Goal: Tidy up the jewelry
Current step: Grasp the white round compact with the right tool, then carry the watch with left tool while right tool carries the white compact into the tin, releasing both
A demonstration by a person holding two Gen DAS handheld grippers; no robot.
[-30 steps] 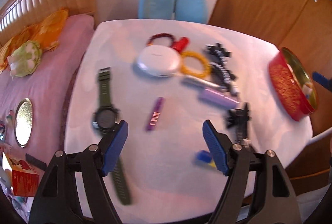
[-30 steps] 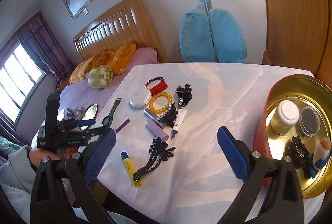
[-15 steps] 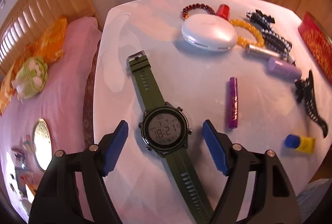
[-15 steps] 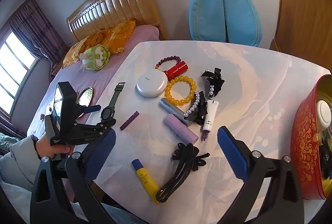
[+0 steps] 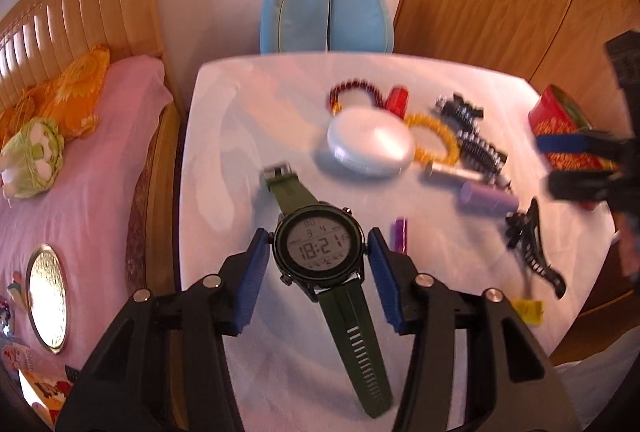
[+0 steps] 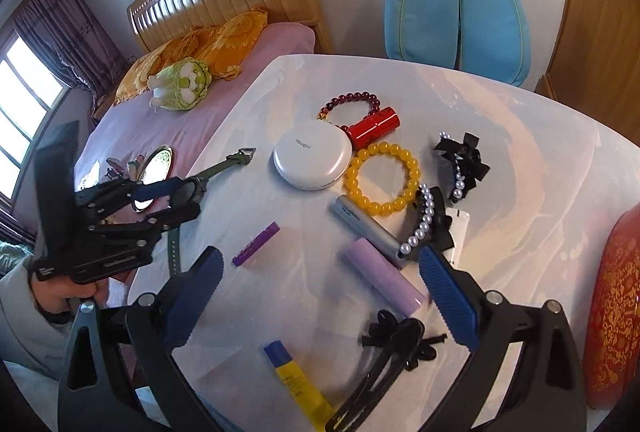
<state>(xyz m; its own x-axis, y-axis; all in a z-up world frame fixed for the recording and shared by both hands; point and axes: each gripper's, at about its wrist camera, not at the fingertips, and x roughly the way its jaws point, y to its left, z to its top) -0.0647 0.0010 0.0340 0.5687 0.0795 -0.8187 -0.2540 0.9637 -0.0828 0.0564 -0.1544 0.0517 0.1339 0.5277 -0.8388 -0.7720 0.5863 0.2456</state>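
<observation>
The left gripper point(image 5: 318, 256) grasps the green watch point(image 5: 319, 252) by its round case near the counter point(image 5: 440, 312) edge, strap running lengthwise between the pads, while the right gripper point(image 6: 320, 296) hangs released.

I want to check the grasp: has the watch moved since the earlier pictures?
Yes. The watch has risen off the table, its buckle end now nearer the white case.

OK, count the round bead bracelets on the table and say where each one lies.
2. The dark red bracelet lies behind the white compact, beside the red tube. The yellow bracelet lies right of the compact. The tin's inside is out of view, so more may be hidden.
</observation>
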